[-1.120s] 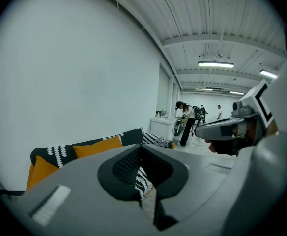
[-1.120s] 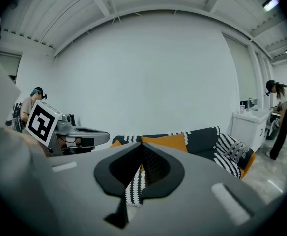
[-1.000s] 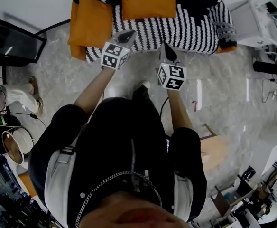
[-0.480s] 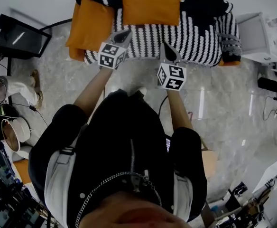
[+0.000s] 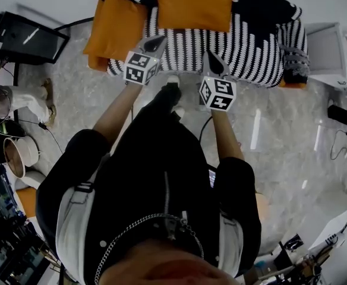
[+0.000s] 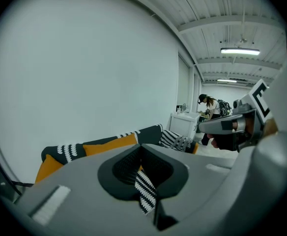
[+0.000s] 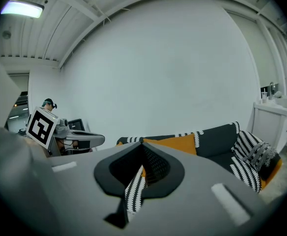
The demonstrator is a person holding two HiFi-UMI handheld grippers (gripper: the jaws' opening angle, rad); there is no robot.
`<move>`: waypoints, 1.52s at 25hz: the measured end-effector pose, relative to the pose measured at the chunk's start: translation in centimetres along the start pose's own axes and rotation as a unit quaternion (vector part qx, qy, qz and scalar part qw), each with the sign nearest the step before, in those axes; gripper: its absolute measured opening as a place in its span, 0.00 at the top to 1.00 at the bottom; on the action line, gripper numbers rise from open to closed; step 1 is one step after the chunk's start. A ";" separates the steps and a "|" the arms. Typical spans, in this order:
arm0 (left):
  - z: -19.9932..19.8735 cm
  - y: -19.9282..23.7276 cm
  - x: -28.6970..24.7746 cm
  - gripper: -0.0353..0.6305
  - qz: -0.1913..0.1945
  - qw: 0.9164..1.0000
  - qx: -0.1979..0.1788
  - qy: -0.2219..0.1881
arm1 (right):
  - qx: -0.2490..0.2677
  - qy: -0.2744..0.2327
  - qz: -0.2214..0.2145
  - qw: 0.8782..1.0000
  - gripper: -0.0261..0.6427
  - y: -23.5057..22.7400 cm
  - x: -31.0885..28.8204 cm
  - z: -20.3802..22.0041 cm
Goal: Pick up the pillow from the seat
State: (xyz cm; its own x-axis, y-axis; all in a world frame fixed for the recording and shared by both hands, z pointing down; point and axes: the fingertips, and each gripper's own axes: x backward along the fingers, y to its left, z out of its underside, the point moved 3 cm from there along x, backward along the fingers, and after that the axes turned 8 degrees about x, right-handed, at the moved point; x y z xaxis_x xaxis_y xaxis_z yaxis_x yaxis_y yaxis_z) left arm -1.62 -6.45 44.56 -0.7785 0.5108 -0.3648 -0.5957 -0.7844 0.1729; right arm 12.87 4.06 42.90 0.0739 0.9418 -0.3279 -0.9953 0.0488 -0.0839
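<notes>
Both jaw pairs are closed and empty; the left gripper point(image 5: 159, 40) and right gripper point(image 5: 209, 57) hang over the sofa's point(image 5: 251, 40) front edge. The pillow point(image 5: 194, 6) leans against the backrest, untouched; it is apart from both.

On the sofa point(image 5: 251, 40) — back pillow point(image 5: 192, 6) centre, side pillow point(image 5: 115, 28) left.

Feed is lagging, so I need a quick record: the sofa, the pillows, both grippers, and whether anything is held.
sofa: black-and-white striped cover, ahead of the person
centre orange pillow: against the backrest
left orange pillow: at the sofa's left end in the head view
left gripper: jaws together, empty, short of both pillows
right gripper: jaws together, empty, near the seat's front edge
held: nothing
</notes>
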 end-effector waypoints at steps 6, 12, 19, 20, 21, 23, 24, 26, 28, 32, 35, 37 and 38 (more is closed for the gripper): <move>-0.4 1.1 -2.7 0.93 -0.010 1.000 0.017 -0.008 | 0.015 0.012 -0.012 1.000 0.96 -1.9 -2.7 -0.3; -1.6 3.1 -6.0 0.93 -0.019 0.999 0.031 -0.017 | 0.046 0.015 -0.031 0.998 0.96 -3.1 -6.1 -2.0; -3.4 5.7 -11.2 0.93 -0.032 0.998 0.046 -0.021 | 0.052 0.019 -0.046 0.997 0.96 -6.5 -11.4 -4.2; -3.6 6.1 -11.9 0.93 -0.034 0.998 0.049 -0.019 | 0.053 0.022 -0.048 0.997 0.96 -7.0 -12.3 -4.5; -3.8 6.7 -12.7 0.93 -0.036 0.998 0.052 -0.018 | 0.055 0.025 -0.050 0.997 0.96 -7.4 -13.2 -4.8; -4.3 7.8 -14.5 0.93 -0.039 0.997 0.057 -0.014 | 0.056 0.030 -0.056 0.996 0.96 -8.4 -15.2 -5.6; -4.4 8.4 -15.3 0.93 -0.040 0.997 0.059 -0.012 | 0.057 0.030 -0.061 0.996 0.96 -8.8 -16.1 -6.0; -4.4 9.5 -17.0 0.93 -0.042 0.997 0.062 -0.006 | 0.059 0.030 -0.070 0.995 0.96 -9.7 -18.0 -6.8; -4.6 10.6 -18.5 0.93 -0.045 0.997 0.066 -0.002 | 0.062 0.031 -0.072 0.995 0.96 -10.8 -19.7 -7.2; -4.9 11.7 -21.1 0.93 -0.051 0.996 0.071 0.006 | 0.060 0.039 -0.074 0.995 0.96 -13.4 -22.1 -7.3; -5.1 12.3 -22.6 0.93 -0.056 0.996 0.074 0.012 | 0.056 0.047 -0.080 0.994 0.96 -14.8 -23.3 -7.0; -5.2 12.6 -23.5 0.93 -0.058 0.995 0.075 0.010 | 0.061 0.053 -0.078 0.994 0.96 -16.0 -24.1 -6.6; -5.2 12.6 -24.0 0.93 -0.060 0.995 0.077 0.008 | 0.063 0.055 -0.077 0.994 0.96 -16.6 -24.5 -6.4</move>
State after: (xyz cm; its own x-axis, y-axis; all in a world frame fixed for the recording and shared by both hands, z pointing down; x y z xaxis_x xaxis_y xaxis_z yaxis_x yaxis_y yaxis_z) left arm 10.56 -30.44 50.71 -0.6974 0.5910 -0.4054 -0.7083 -0.6545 0.2643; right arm 28.01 -21.96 46.31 0.2258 0.8779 -0.4222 -0.9711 0.2375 -0.0255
